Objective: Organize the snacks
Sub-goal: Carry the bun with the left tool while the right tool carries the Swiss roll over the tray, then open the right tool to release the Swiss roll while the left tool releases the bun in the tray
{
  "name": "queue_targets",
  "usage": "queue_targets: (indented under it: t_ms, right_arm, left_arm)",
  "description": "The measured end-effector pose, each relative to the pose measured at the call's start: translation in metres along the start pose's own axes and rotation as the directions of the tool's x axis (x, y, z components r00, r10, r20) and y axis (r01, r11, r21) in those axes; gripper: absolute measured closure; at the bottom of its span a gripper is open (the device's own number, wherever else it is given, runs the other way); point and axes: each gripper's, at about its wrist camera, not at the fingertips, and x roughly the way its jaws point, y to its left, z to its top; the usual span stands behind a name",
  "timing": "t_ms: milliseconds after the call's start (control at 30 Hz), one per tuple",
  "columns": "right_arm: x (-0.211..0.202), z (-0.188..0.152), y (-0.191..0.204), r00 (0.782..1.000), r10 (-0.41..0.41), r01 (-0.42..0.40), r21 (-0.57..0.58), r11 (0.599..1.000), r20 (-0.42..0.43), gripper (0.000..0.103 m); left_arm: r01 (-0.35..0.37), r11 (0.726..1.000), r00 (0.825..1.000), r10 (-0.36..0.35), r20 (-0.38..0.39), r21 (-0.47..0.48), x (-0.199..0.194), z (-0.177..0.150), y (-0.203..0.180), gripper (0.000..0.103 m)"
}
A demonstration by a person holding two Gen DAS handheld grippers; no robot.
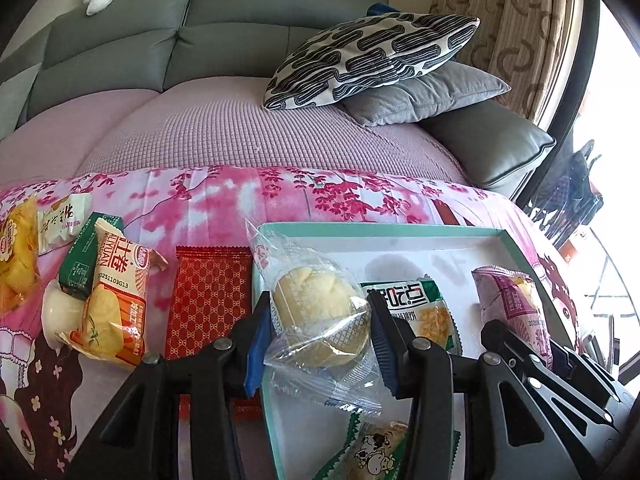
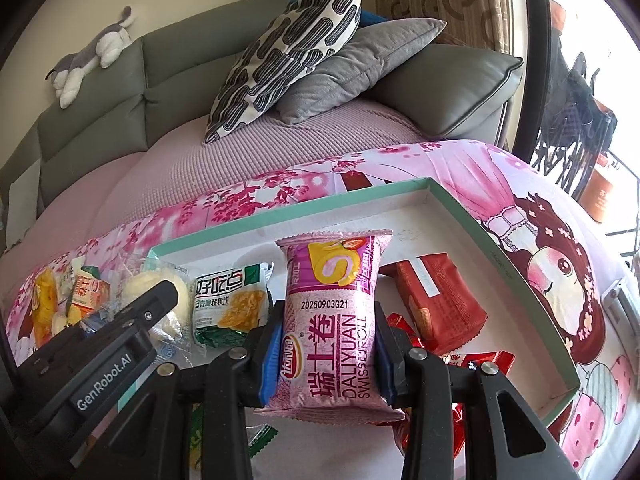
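My left gripper (image 1: pixel 316 336) is shut on a clear-wrapped pale bun (image 1: pixel 316 312) and holds it over the left part of a white tray with a teal rim (image 1: pixel 400 230). My right gripper (image 2: pixel 326 354) is shut on a pink Daliyuan Swiss roll pack (image 2: pixel 332 320), upright over the tray (image 2: pixel 460 204). That pink pack also shows in the left wrist view (image 1: pixel 512 304). In the tray lie a green-and-white cracker pack (image 1: pixel 416 312), a red pack (image 2: pixel 436 300) and small red wrappers (image 2: pixel 480 360).
Loose snacks lie on the pink floral cloth left of the tray: a red patterned pack (image 1: pixel 208 300), an orange Swiss roll pack (image 1: pixel 116 300), a green pack (image 1: pixel 80 264) and a yellow pack (image 1: pixel 16 256). Behind are a grey sofa (image 1: pixel 120 64) and cushions (image 1: pixel 372 56).
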Motion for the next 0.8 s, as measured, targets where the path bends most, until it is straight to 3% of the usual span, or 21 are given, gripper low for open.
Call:
queue_targets:
  t_ms: [300, 567, 800]
  right_arm:
    - [0.005, -0.001, 0.002, 1.0, -0.016, 0.016, -0.006, 1.0, -0.023, 0.061]
    - [0.002, 0.0, 0.005, 1.0, -0.023, 0.023, -0.023, 0.999, -0.006, 0.049]
    - [-0.008, 0.004, 0.002, 0.999, -0.029, 0.029, -0.013, 0.999, 0.02, 0.048]
  left_arm:
    - [0.002, 1.0, 1.0, -0.002, -0.01, -0.007, 0.003, -0.001, 0.002, 0.054]
    - [0.007, 1.0, 0.999, -0.008, -0.035, -0.023, 0.006, -0.002, 0.003, 0.051]
    - [-0.001, 1.0, 0.998, 0.0, -0.06, -0.013, -0.001, 0.003, -0.002, 0.045]
